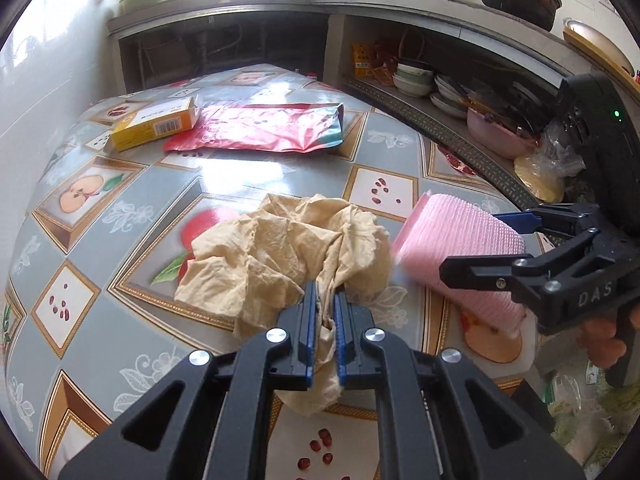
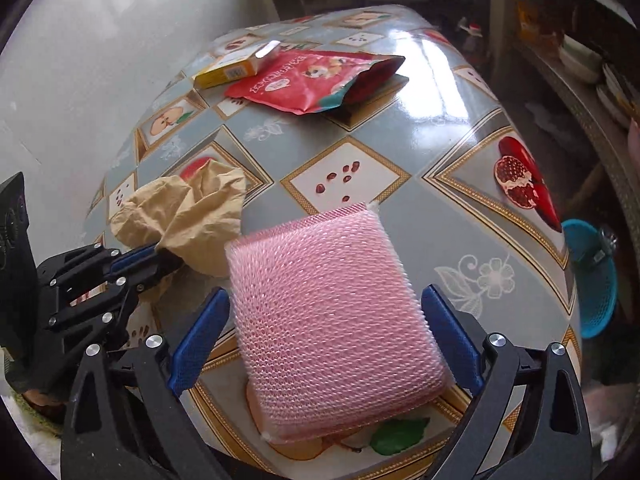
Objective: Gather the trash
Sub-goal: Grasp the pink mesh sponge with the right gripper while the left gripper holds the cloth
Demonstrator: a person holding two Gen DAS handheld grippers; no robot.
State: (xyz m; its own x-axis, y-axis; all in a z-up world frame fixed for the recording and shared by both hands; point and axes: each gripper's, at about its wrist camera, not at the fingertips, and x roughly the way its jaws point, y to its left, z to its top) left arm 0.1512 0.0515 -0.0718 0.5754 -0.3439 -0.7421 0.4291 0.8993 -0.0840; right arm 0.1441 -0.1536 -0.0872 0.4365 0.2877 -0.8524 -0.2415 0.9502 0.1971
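Fruit-patterned oilcloth covers the counter [image 1: 248,168] beside crowded kitchen shelves [image 1: 420,80]. My left hand-held gripper [image 1: 325,320] pinches the crumpled tan paper [image 1: 280,252]; my right hand-held gripper [image 2: 324,320] stands wide around the pink sponge [image 2: 332,312].

White wall [image 2: 80,60], open shelves [image 1: 420,60] (dishes), sunlit tablecloth [image 1: 248,172]

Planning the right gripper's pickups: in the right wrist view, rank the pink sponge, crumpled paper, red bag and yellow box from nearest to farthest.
1. Pink sponge: between the open right gripper fingers.
2. Crumpled paper: left.
3. Red bag and yellow box: far end, too close to call.
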